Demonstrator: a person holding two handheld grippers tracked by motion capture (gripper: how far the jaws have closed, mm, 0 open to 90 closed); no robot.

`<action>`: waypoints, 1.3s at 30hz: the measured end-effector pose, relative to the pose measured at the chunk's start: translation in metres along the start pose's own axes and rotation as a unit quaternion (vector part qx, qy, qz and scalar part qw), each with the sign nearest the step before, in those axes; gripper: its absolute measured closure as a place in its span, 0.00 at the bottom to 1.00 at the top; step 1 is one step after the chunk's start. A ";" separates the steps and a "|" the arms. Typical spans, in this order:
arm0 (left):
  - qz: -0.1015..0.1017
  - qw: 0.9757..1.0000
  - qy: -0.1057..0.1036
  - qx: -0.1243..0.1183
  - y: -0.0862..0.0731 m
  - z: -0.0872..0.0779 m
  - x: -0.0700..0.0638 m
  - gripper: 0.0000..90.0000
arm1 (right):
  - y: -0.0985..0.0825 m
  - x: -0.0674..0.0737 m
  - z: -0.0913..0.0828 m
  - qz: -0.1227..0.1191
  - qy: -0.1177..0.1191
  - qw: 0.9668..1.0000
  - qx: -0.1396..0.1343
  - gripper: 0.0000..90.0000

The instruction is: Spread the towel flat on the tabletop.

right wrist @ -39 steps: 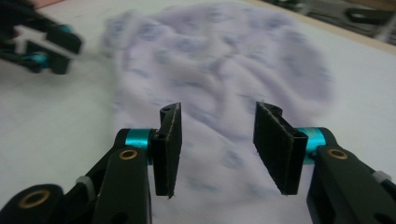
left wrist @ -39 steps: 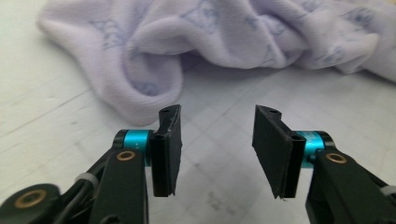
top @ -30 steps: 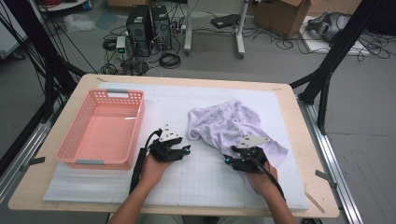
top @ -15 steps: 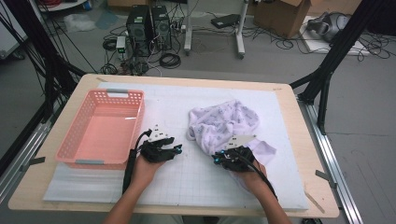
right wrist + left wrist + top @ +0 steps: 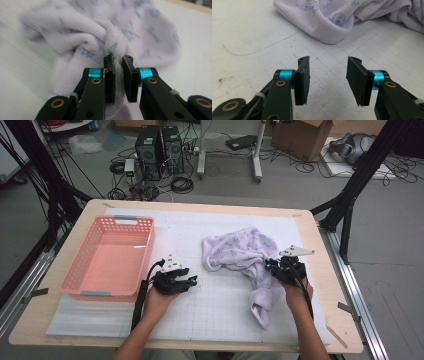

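The table [image 5: 320, 245] in front of me carries a white gridded mat [image 5: 220, 310], and on the mat's left side stands a pink basket [image 5: 107, 257]. To the right of the middle lies the lavender printed towel [image 5: 240, 252], bunched up, with one end trailing down toward my side of the table.

My right gripper [image 5: 281, 270] sits at the towel's right edge, and in the right gripper view its jaws are pinched tight on a thick fold of the cloth [image 5: 116, 50]; the pads press the fabric from both sides, and the rest of the towel spreads out beyond them. Those jaws have just been easing open a little, with the fold between them.

My left gripper [image 5: 187, 281] rests low over the mat between the basket and the towel. Its jaws stand apart with nothing between them [image 5: 328, 75], and the towel's nearest rounded edge [image 5: 329, 30] lies just ahead of them, not touching.
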State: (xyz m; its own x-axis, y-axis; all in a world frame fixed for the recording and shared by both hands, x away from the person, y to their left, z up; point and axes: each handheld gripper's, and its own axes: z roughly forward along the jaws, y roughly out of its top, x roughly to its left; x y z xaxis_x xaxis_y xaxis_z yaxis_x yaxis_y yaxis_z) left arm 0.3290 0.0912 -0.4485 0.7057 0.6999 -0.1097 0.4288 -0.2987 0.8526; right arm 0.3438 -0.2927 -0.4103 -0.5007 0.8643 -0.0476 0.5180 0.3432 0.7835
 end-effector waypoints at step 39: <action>0.093 0.990 -0.093 0.047 0.068 0.131 -0.111 0.69 | -0.070 -0.026 -0.064 0.061 0.006 0.994 -0.092 0.65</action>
State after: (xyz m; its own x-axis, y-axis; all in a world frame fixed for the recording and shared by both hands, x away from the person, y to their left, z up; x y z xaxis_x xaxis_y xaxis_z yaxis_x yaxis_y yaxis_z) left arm 0.3537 -0.0913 -0.4454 0.8653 0.4982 -0.0551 0.3259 -0.4757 0.8170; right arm 0.2761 -0.3633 -0.4246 -0.4512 0.8903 0.0608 0.4398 0.1626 0.8832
